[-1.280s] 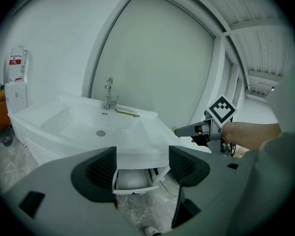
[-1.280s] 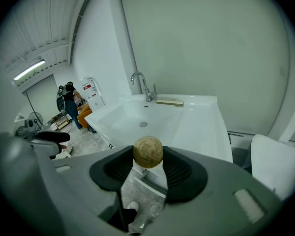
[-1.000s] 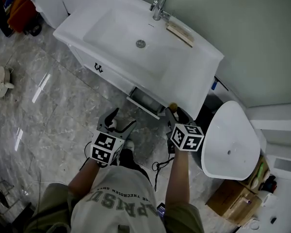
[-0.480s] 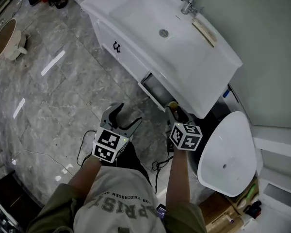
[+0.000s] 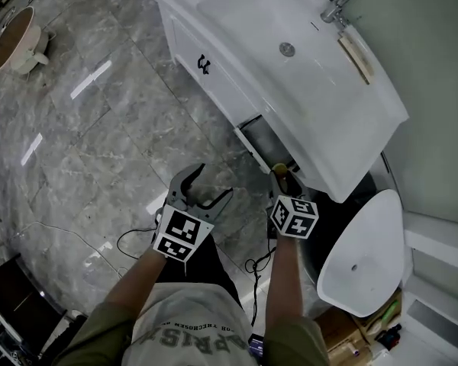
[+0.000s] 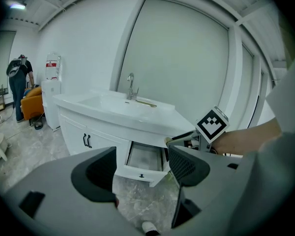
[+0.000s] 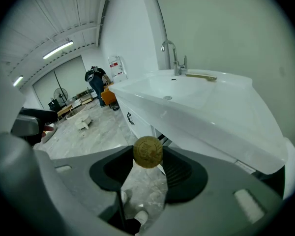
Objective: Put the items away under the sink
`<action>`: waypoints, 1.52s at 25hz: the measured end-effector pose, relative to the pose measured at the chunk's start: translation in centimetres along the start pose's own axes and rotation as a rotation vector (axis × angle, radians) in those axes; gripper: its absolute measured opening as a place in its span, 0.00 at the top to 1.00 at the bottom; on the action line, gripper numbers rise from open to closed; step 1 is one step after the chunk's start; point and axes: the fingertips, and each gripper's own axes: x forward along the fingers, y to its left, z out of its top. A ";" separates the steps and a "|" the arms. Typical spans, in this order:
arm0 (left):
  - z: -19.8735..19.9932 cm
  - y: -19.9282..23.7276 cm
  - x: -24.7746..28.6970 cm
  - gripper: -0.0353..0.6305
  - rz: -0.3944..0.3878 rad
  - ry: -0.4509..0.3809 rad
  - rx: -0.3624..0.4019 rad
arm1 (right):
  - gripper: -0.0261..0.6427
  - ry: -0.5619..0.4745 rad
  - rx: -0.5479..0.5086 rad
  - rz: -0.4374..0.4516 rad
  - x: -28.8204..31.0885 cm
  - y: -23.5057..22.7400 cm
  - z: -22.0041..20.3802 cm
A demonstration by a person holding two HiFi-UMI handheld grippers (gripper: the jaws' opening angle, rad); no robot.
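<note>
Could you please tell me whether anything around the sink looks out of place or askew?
Yes: the drawer under the sink stands pulled out while the cabinet doors beside it are shut, and a separate white basin lies low down beside the sink's end. Nothing looks spilled or broken.

A bathroom mock-up: washbasin cabinet (image 5: 223, 82), tap (image 5: 340, 4), marble floor (image 5: 99, 136), strip-lit ceiling (image 7: 64, 31).
</note>
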 end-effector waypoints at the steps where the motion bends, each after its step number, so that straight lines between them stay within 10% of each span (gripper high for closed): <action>1: -0.3 0.5 0.5 0.47 -0.005 0.006 0.002 | 0.68 0.005 -0.002 -0.012 0.7 -0.1 -0.1; 21: 1.2 9.8 6.4 0.47 -0.201 0.025 0.083 | 0.68 0.094 0.037 -0.239 12.0 0.2 -1.6; 38: -3.7 11.7 12.7 0.47 -0.169 0.036 0.023 | 0.67 0.175 -0.088 -0.273 20.5 -5.8 -5.2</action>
